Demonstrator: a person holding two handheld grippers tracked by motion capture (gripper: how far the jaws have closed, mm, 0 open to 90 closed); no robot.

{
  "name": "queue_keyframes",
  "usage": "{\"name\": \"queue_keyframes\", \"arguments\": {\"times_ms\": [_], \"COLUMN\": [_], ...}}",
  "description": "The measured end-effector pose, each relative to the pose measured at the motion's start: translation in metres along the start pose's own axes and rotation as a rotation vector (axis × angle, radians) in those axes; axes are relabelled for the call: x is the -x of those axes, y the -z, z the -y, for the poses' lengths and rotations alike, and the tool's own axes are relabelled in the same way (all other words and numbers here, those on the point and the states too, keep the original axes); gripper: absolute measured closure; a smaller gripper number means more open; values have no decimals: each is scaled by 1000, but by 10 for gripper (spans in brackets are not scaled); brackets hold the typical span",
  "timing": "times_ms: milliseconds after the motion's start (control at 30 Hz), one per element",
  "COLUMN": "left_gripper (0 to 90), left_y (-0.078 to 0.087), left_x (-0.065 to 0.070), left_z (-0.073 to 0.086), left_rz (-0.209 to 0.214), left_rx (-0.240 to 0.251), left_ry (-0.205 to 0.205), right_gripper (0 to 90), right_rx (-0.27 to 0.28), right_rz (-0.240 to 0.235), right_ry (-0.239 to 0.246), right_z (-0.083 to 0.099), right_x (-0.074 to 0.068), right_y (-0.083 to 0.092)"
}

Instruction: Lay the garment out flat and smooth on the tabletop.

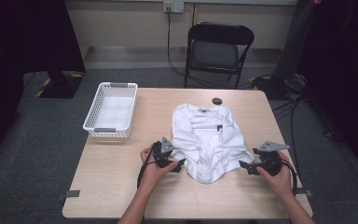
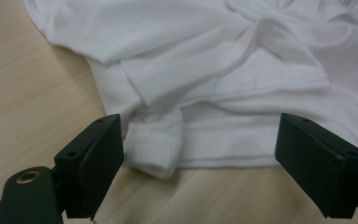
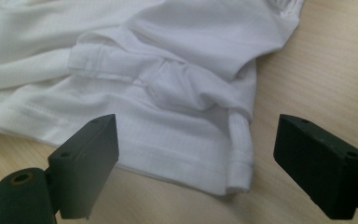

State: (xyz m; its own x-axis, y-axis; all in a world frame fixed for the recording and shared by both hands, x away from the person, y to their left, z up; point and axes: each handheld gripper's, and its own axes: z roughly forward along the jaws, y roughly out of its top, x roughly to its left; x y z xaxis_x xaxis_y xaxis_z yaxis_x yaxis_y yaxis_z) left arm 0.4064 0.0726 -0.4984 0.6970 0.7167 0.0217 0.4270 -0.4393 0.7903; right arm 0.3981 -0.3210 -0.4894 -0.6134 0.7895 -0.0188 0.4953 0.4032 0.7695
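A white T-shirt (image 1: 207,140) lies crumpled on the wooden table, collar toward the far edge. My left gripper (image 1: 181,164) is at the shirt's near left hem, open, with a rolled hem corner (image 2: 156,147) lying between its jaws but not pinched. At the near right hem corner my right gripper (image 1: 242,165) also stands open; the folded corner (image 3: 238,163) lies between its jaws, touching neither. A person's hand holds each gripper.
A white plastic basket (image 1: 111,111) stands at the table's far left. A small dark round object (image 1: 217,101) lies beyond the shirt's collar. A black folding chair (image 1: 216,49) stands behind the table. Bare tabletop (image 1: 116,172) stretches in front.
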Motion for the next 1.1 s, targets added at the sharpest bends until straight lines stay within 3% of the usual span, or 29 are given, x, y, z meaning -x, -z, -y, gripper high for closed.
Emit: {"name": "queue_keyframes", "arguments": {"times_ms": [100, 133, 200, 767, 867, 933, 1100], "left_gripper": [150, 150, 123, 113, 112, 112, 111], "left_y": [1, 1, 1, 1, 1, 1, 1], "left_x": [2, 3, 3, 3, 3, 3, 3], "left_z": [2, 2, 4, 4, 4, 4, 4], "left_rz": [6, 10, 29, 32, 32, 32, 33], "left_rx": [-13, -46, -82, -83, -83, -83, -84], "left_ry": [-21, -32, -12, -11, -10, -11, -11], "right_gripper": [143, 142, 136, 132, 211, 208, 377], "right_rx": [-11, -19, -42, -45, -46, -26, 39], "right_rz": [-2, 7, 2, -8, -26, -39, -33], "right_ry": [-13, -13, -9, -14, -24, -41, -47], "right_z": [6, 7, 9, 12, 10, 4, -14], "right_x": [-2, -2, -2, 1, 3, 6, 11], "right_y": [-2, -3, -4, -5, -2, 1, 9]}}
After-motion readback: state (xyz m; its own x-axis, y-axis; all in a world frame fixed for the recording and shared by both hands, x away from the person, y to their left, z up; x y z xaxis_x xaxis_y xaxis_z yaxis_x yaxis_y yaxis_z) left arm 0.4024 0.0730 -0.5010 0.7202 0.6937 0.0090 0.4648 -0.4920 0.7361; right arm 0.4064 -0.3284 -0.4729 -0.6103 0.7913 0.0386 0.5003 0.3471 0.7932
